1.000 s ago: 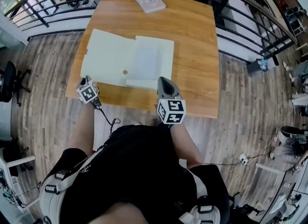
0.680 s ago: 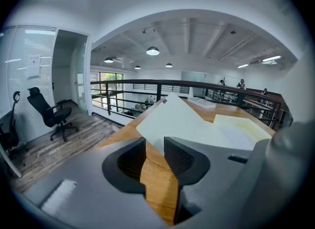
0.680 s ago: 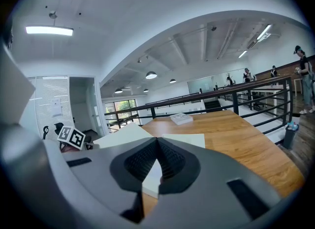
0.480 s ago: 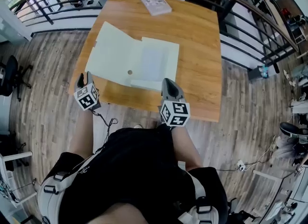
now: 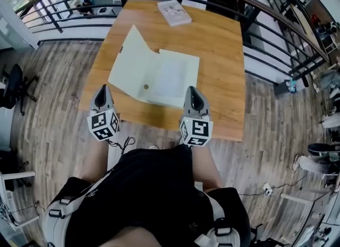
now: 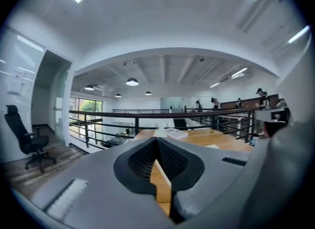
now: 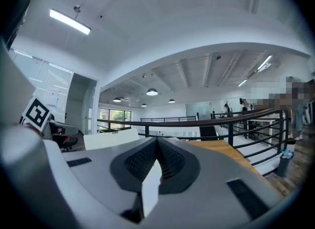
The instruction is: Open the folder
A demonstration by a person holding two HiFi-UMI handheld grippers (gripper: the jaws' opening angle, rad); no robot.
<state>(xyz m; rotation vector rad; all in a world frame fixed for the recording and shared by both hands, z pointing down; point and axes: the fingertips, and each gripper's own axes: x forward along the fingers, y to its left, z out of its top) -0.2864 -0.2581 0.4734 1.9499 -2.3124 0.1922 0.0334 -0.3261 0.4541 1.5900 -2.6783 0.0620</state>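
Observation:
A pale green folder (image 5: 170, 76) lies open on the wooden table (image 5: 218, 44). Its right half lies flat, while its left cover (image 5: 133, 60) stands tilted up off the wood; that cover shows as a white panel (image 7: 110, 138) in the right gripper view. My left gripper (image 5: 102, 89) hovers off the table's near left edge, jaws shut and empty (image 6: 156, 139). Over the near edge by the folder's right corner hangs my right gripper (image 5: 192, 90), its tips together (image 7: 157, 139), nothing visibly gripped. Both point level across the table.
A white booklet (image 5: 174, 12) lies at the table's far edge. A black railing (image 5: 276, 15) curves round the back and right sides. An office chair (image 5: 10, 84) stands on the wooden floor at left, and a cable (image 5: 125, 145) trails by my legs.
Both grippers have risen and drawn back toward my body. The left one has left the folder's near left corner. The left cover, flat before, now tilts upward.

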